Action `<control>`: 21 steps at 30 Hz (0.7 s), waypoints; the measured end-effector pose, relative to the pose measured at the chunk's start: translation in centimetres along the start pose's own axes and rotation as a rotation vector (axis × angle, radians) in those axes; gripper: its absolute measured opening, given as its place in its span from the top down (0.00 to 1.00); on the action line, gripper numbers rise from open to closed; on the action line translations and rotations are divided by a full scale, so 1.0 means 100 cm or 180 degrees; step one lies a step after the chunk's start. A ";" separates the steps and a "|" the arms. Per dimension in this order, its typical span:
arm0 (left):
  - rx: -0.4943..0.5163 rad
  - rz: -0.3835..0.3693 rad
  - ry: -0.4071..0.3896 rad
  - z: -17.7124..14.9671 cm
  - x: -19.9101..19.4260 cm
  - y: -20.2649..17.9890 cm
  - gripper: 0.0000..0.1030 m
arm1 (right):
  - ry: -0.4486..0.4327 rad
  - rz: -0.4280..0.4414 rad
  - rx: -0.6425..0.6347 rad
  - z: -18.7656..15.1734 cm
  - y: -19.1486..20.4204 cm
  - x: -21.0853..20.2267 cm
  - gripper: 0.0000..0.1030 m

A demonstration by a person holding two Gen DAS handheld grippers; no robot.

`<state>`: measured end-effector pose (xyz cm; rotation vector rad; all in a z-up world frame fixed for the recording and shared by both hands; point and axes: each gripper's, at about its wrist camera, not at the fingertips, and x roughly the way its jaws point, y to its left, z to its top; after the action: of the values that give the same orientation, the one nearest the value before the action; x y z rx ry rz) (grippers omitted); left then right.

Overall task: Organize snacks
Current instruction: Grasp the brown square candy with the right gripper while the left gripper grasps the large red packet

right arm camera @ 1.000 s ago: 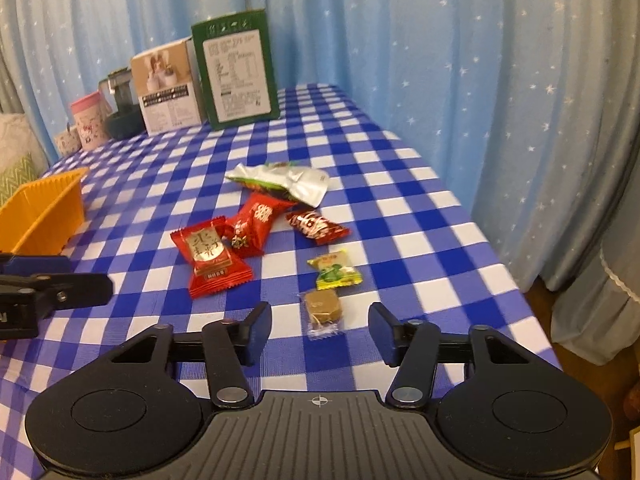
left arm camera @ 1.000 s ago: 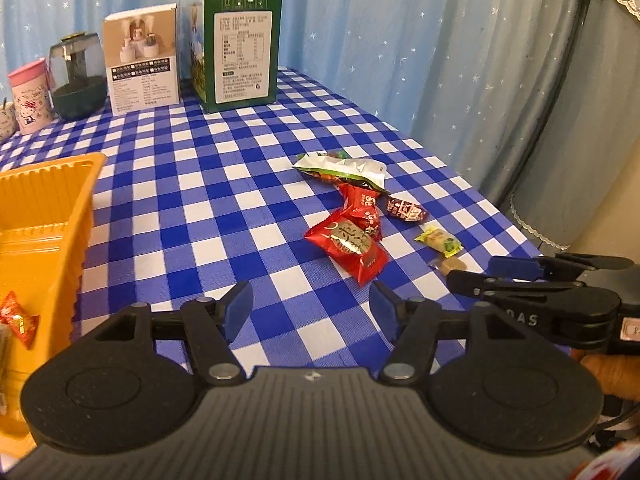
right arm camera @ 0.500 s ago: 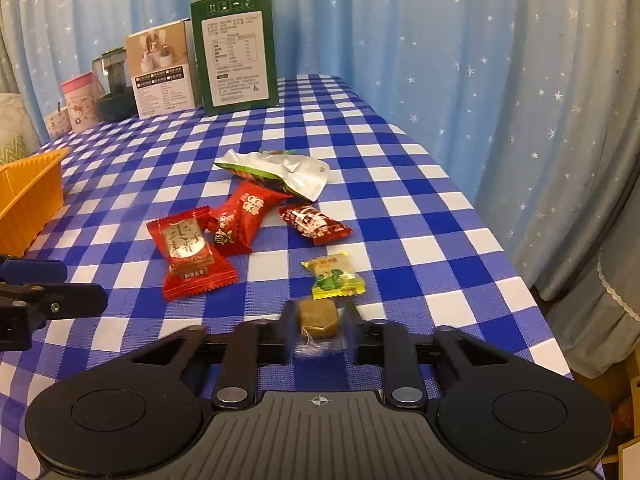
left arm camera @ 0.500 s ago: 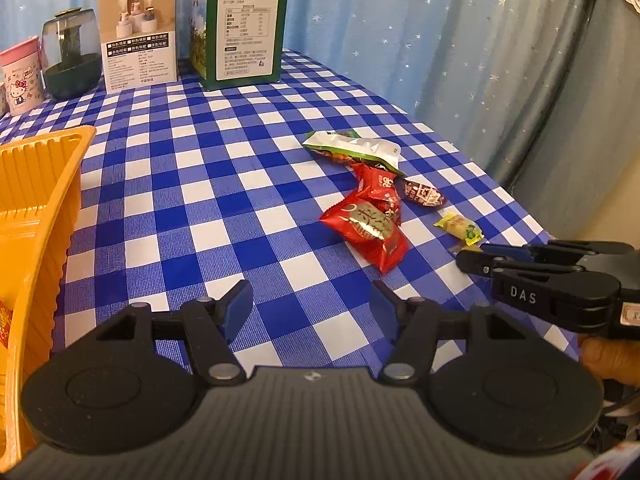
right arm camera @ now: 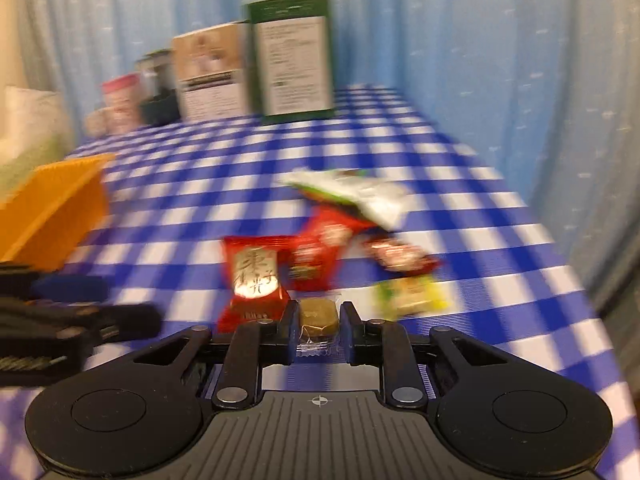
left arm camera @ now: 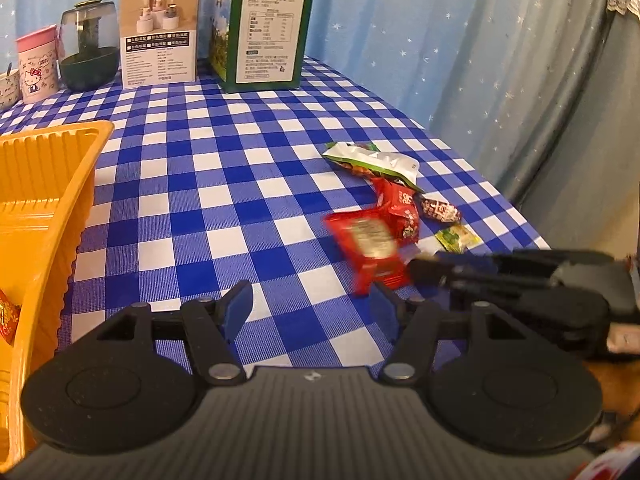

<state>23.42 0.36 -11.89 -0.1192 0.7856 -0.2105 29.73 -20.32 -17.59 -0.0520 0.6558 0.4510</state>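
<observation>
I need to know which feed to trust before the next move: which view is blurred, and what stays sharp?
Right wrist view: table, boxes and snacks streak sideways; only the right gripper and the brown candy clamped in it stay crisp. Left wrist view: mostly sharp, fisheye-bent curtain; just the red packet and the right gripper's fingers smear.

Blue-and-white checked tablecloth (left arm camera: 248,184), star-dotted blue curtain (left arm camera: 440,32).
Orange tray (left arm camera: 44,184) at left edge; red packets (right arm camera: 252,276), yellow-green sweet (right arm camera: 412,294), brown candy (right arm camera: 318,314), green box (left arm camera: 266,28) at far edge.
</observation>
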 end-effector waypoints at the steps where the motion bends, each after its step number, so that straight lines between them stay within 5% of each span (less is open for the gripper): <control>1: -0.0009 -0.0004 -0.0003 0.001 0.001 0.000 0.41 | 0.0005 0.0077 0.0020 -0.001 0.001 -0.001 0.79; 9: 0.0012 -0.0093 -0.0053 0.010 0.015 -0.014 0.41 | 0.0090 -0.0164 0.0266 -0.010 -0.009 -0.013 0.79; 14: 0.0006 -0.0117 -0.0048 0.020 0.033 -0.026 0.43 | 0.0030 -0.0262 0.0021 -0.017 -0.003 -0.017 0.79; 21: 0.0161 -0.0014 0.0052 0.025 0.055 -0.036 0.62 | 0.0006 -0.0336 -0.0222 -0.021 0.004 -0.013 0.79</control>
<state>28.45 -4.31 -13.28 -0.0716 0.7957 -0.2356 27.44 -20.88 -18.41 -0.1525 0.6358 0.3719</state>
